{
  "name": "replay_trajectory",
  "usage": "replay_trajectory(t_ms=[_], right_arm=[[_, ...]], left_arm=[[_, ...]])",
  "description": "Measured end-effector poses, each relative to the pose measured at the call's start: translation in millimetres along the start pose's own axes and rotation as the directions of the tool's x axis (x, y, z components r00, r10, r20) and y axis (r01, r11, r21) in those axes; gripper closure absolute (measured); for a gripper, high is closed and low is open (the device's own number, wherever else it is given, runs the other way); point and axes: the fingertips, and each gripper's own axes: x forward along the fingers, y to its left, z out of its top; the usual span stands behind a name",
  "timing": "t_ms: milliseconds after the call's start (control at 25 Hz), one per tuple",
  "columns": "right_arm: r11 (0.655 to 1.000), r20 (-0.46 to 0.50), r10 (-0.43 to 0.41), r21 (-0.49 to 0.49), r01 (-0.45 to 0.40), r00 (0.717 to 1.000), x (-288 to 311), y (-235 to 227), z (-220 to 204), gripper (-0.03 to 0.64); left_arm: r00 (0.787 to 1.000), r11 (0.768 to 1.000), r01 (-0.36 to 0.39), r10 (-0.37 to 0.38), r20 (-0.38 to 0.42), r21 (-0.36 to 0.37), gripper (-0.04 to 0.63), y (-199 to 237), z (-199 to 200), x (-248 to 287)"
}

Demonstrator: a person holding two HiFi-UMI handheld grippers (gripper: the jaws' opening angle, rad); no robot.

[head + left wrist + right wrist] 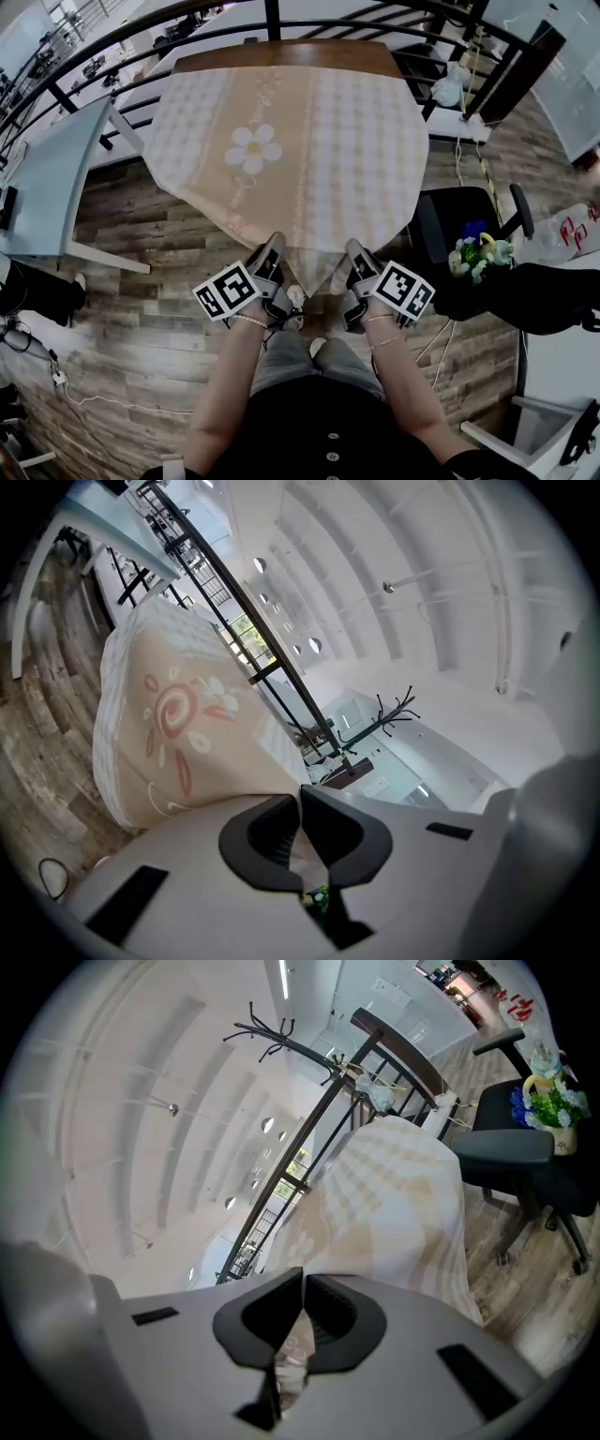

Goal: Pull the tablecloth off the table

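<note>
A beige checked tablecloth point(309, 141) with a white daisy print covers the wooden table point(291, 54), whose far strip shows bare. The cloth's near corner hangs off the table's front edge between my two grippers. My left gripper point(273, 249) is shut on the cloth's edge left of that corner, and my right gripper point(356, 251) is shut on it at the right. In the left gripper view the tablecloth point(178, 724) runs up from the closed left gripper point(300, 797). In the right gripper view a fold of the tablecloth point(394, 1194) is pinched in the right gripper point(305, 1286).
A black office chair point(459, 225) with a pot of flowers point(478, 251) on its seat stands close at the right. A white table point(56, 178) stands at the left. A black railing point(281, 19) curves behind the table. Cables lie on the wooden floor point(141, 309).
</note>
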Motion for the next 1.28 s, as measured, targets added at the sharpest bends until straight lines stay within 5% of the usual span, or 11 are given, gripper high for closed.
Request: replay_trajectory(t_ms=[880,1280], right_arm=[[0.998,-0.033,0.046,-0.03,-0.047,0.998,-100.6,21.3,-60.7,0.589],[0.999,-0.03,0.04,-0.009,-0.04,0.999,-92.0,27.1,-61.4,0.589]], left_arm=[[0.999,1.0,-0.007,0.007,0.035,0.001,0.578,-29.5,-59.7,-103.7],[1.0,1.0,-0.028,0.028,0.0,0.004,0.578,-26.8,-48.7,-102.4]])
